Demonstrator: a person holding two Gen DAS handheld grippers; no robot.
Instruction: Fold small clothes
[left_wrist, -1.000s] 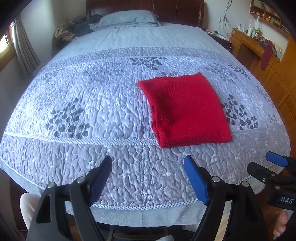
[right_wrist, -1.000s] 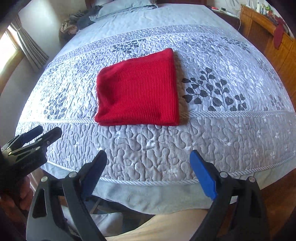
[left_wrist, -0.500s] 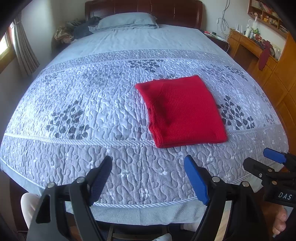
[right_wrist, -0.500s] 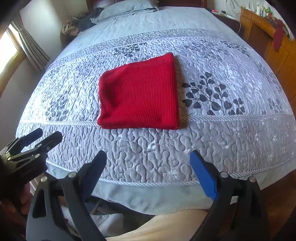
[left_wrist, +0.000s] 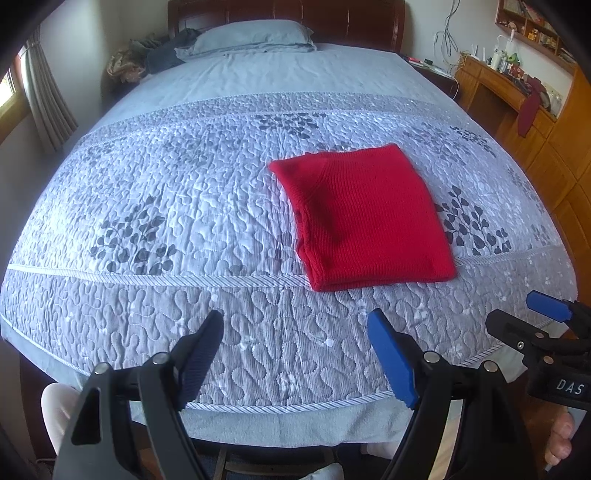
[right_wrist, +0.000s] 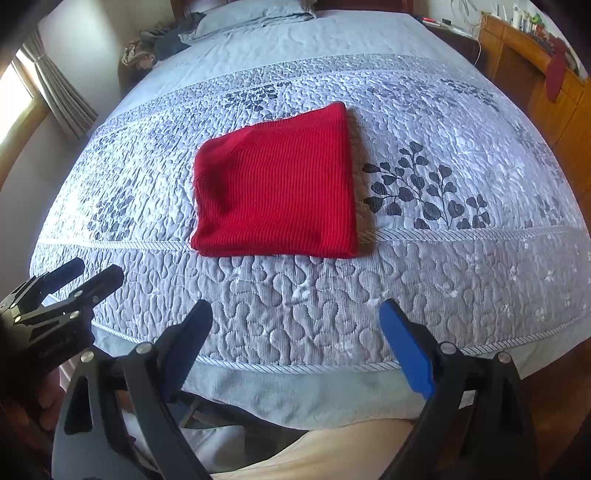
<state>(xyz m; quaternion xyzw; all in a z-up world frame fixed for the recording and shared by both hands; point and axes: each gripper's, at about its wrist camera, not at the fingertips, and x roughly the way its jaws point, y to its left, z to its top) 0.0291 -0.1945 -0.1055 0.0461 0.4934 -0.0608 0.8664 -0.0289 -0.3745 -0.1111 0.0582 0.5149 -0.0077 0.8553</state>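
A red knit garment (left_wrist: 365, 218) lies folded into a flat rectangle on the grey quilted bedspread (left_wrist: 177, 206), a little right of the middle. My left gripper (left_wrist: 295, 317) hovers open over the bed's near border, short of the garment and holding nothing. In the right wrist view the same folded garment (right_wrist: 277, 184) sits straight ahead of my right gripper (right_wrist: 295, 308), whose jaws stand wide open and empty above the quilt's (right_wrist: 461, 266) near edge. Each gripper also shows at the other's side: the right gripper (left_wrist: 517, 310) and the left gripper (right_wrist: 98, 267).
A pillow (left_wrist: 251, 37) and a wooden headboard (left_wrist: 288, 11) are at the far end, with a heap of clothes (left_wrist: 147, 55) in the far left corner. Wooden cabinets (left_wrist: 554, 147) line the right side. A curtained window (left_wrist: 40, 99) is at left. A person's legs (right_wrist: 332, 454) are below the bed edge.
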